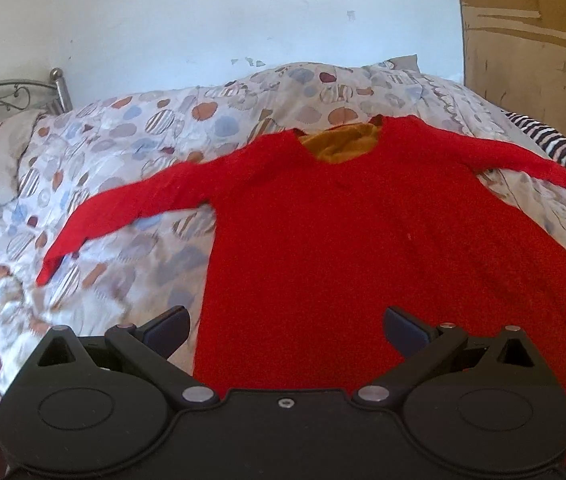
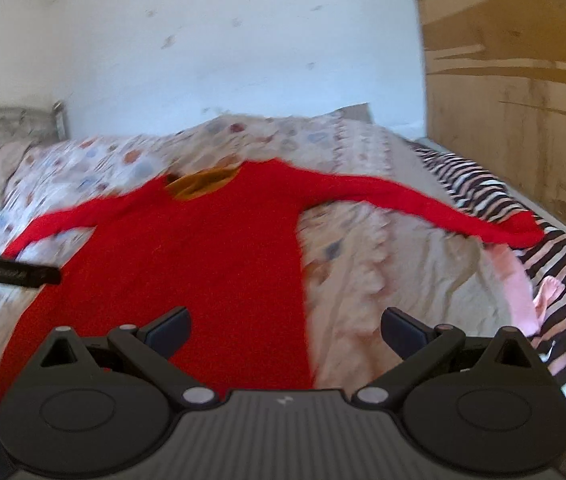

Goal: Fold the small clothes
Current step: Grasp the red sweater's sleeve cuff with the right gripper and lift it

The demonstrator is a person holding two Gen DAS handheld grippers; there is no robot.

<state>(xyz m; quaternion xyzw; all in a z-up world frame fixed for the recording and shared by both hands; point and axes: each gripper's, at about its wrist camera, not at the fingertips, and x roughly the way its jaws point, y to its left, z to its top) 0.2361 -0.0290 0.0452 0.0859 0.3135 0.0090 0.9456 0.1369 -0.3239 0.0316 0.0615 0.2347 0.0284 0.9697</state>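
A red long-sleeved sweater lies spread flat on the bed, both sleeves stretched out, with an orange-brown lining showing at the neck. My left gripper is open and empty, above the sweater's lower left edge. In the right wrist view the sweater fills the middle. My right gripper is open and empty, above the sweater's lower right edge. The left gripper's tip shows at the left edge of the right wrist view.
The bed has a patterned quilt and a metal headboard at the left. A striped black-and-white sheet and a pink cloth lie at the right. A wooden board stands at the right, a white wall behind.
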